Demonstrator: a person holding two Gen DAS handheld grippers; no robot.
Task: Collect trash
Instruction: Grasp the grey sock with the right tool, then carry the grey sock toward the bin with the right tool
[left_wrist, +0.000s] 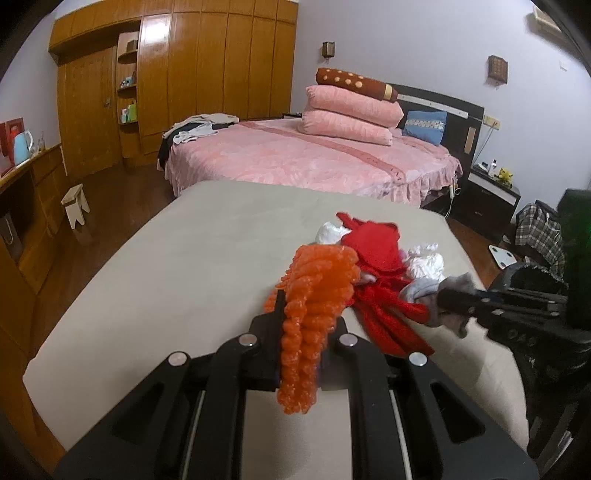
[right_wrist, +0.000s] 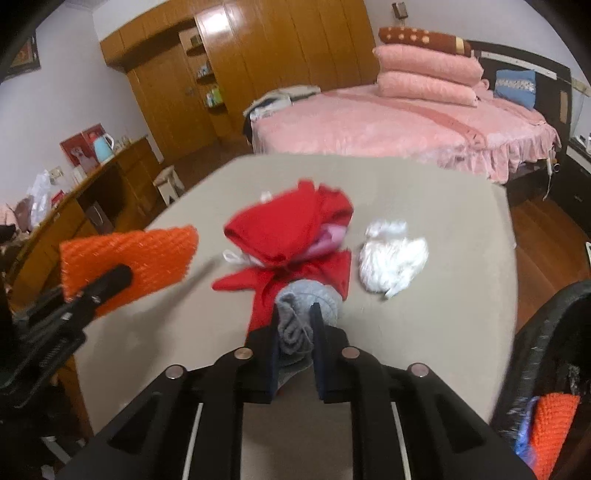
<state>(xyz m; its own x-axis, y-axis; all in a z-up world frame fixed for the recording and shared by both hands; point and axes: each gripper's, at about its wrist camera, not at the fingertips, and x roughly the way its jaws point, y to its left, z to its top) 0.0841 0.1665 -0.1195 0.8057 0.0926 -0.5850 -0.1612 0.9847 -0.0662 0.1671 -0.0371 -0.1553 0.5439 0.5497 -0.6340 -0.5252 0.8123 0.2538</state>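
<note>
My left gripper is shut on an orange foam net and holds it above the grey table; both show at the left of the right wrist view, the gripper and the net. My right gripper is shut on a grey cloth wad, just above the table; it shows at the right of the left wrist view. A red cloth bundle and a white crumpled wad lie on the table ahead.
A black-lined trash bin stands off the table's right edge, with another orange net inside. A pink bed lies beyond the table. Wooden cabinets line the left side, with a small stool on the floor.
</note>
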